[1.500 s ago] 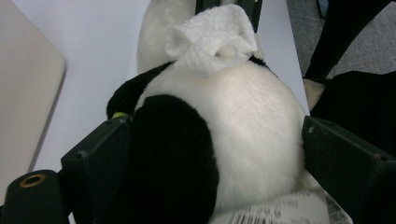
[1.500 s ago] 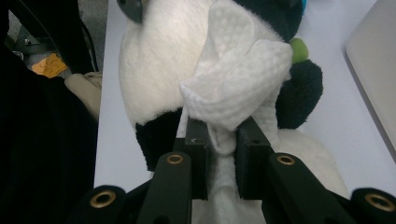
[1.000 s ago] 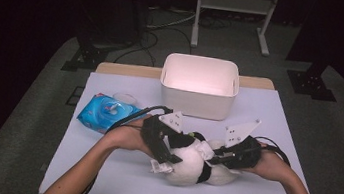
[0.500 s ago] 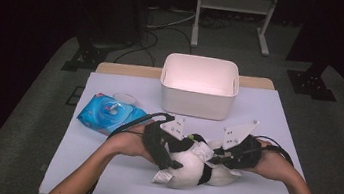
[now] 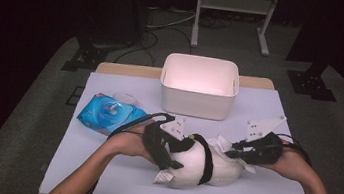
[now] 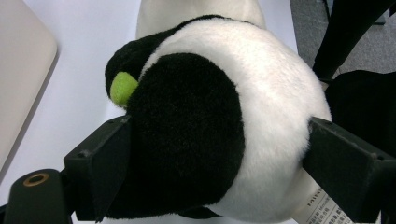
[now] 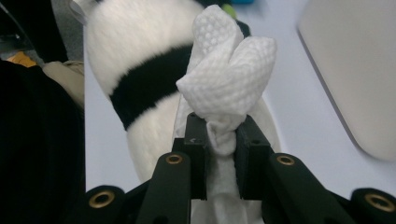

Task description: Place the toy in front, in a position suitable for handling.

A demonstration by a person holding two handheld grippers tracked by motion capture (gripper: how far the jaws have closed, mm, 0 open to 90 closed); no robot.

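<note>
High view | left gripper (image 5: 165,149) clamps plush penguin (image 5: 201,164) | right gripper (image 5: 246,152) pinches wipe (image 7: 224,74)

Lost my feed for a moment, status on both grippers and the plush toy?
Left gripper clamped around plush toy. Right gripper shut on white wipe, against the toy. Toy lying on table. Nothing blocking.

Lab or studio: dark room, metal stand legs (image 5: 233,14), floor cables (image 5: 161,27), covered table (image 5: 115,170).
</note>
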